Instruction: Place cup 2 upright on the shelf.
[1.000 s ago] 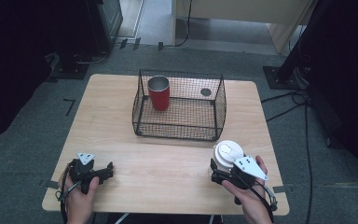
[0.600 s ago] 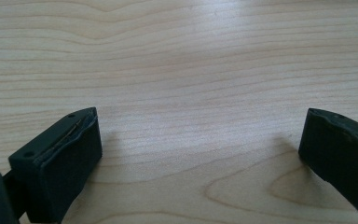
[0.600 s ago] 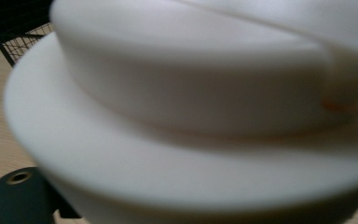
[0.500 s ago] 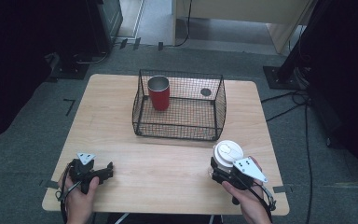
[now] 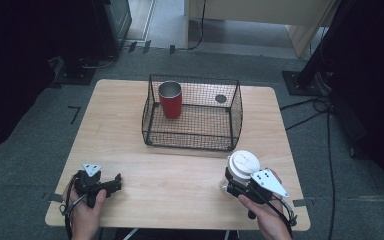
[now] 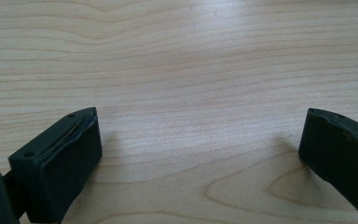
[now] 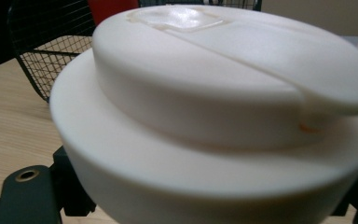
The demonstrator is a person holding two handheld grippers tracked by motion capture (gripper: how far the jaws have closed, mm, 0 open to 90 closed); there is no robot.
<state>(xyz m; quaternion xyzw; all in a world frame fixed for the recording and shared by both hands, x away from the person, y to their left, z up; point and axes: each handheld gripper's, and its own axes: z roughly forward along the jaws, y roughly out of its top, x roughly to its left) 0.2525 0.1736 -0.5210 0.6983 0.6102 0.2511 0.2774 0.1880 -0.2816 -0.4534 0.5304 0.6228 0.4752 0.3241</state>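
Near the front right corner of the worktop [image 5: 130, 135] we have a white lidded cup [image 5: 243, 167] standing upright, the right gripper [image 5: 235, 184] set around its lower body. Its jaws have just been closing, with the cup between them; the right gripper view puts the white lid [image 7: 223, 70] hard against the lens and the jaws at either side below it, and we judge they now grip the cup, though the pads' contact itself is hidden. Handling, as a judgement: the lid is smooth stiff plastic, likely slippery, and the body below looks clear and thin-walled, so light if empty and liable to flex or pop its lid under a hard squeeze. Best hold is low on the body beneath the lid's flange, which would stop it sliding down. The left gripper [image 5: 111, 184] rests near the front left corner, jaws wide open on bare wood, holding nothing. Room: open worktop lies between the two grippers. The wire basket [image 5: 192, 142] stands mid-table just beyond the cup, a red tumbler [image 5: 170, 99] in its far left part. The right edge is close.
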